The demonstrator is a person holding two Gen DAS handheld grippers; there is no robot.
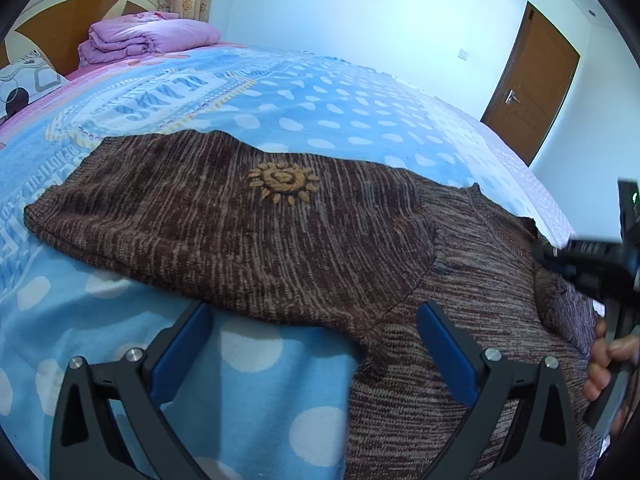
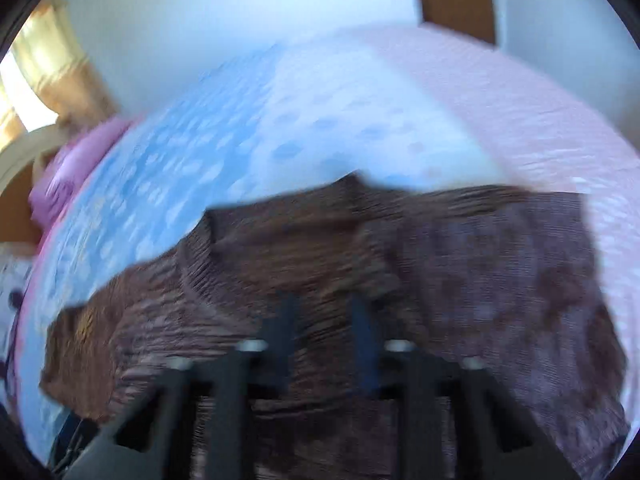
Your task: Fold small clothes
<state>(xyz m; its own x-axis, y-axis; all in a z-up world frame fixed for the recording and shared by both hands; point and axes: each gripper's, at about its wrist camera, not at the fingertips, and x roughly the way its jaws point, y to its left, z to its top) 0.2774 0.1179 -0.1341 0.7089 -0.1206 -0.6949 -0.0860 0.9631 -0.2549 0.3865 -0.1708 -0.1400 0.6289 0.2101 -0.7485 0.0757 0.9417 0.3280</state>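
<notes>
A small brown knitted sweater [image 1: 280, 232] with a tan sun motif [image 1: 282, 182] lies on the blue dotted bedspread [image 1: 256, 392]. A sleeve part is folded over the body. My left gripper [image 1: 316, 344] is open and empty, low over the sweater's near edge, one finger over the bedspread, the other over the knit. My right gripper shows at the right edge of the left wrist view [image 1: 580, 256], over the sweater's right end. In the blurred right wrist view the sweater [image 2: 320, 264] fills the lower half and the right gripper [image 2: 324, 320] has its fingers narrowly apart over the knit.
A folded pink quilt [image 1: 148, 38] and a patterned pillow [image 1: 24, 84] lie at the head of the bed by the wooden headboard [image 1: 60, 20]. A brown door [image 1: 532, 80] stands at the far right. The bed's pink edge [image 1: 536, 192] runs behind the sweater.
</notes>
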